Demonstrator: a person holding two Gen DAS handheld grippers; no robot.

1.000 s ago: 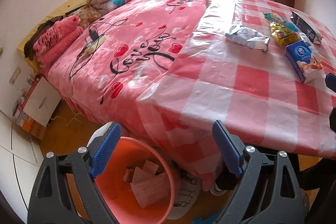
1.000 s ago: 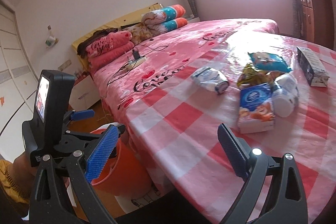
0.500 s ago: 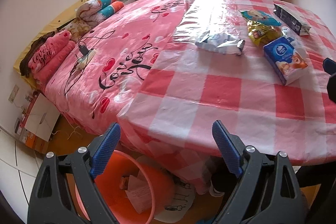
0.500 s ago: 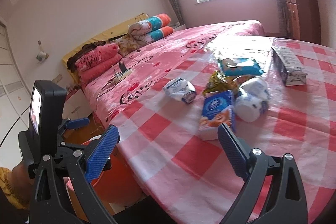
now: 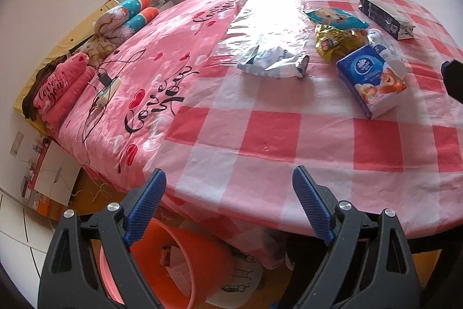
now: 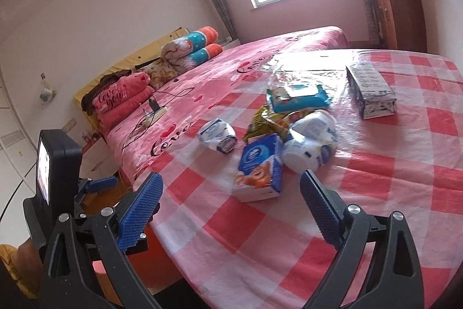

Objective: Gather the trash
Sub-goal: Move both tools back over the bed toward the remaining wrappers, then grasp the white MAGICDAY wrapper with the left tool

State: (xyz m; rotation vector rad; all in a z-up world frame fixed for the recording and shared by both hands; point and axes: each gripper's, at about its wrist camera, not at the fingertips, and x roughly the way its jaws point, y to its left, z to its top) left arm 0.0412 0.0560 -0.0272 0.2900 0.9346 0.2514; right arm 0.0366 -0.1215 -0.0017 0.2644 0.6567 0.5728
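Both grippers have risen and come nearer the trash over the last second; the orange bin [image 5: 173, 259] has slid low in the left wrist view, half hidden under the checked cloth of the worktop [image 5: 289, 135]. The left gripper [image 5: 228, 207] hovers above the worktop's near edge, jaws spread wide and holding nothing. The right gripper [image 6: 231, 199] is likewise wide open and empty (its blue pads flank the nearest item without touching it). That item is a blue tissue pack [image 6: 259, 168], lying just ahead of the right jaws. Touching it on the far side are a white wrapped roll [image 6: 311, 142] and a crumpled yellow wrapper [image 6: 264, 120]. A crumpled white packet [image 6: 217, 135] lies just to the left, a blue wipes pack [image 6: 298, 97] behind, and a dark carton [image 6: 370, 90] well apart.
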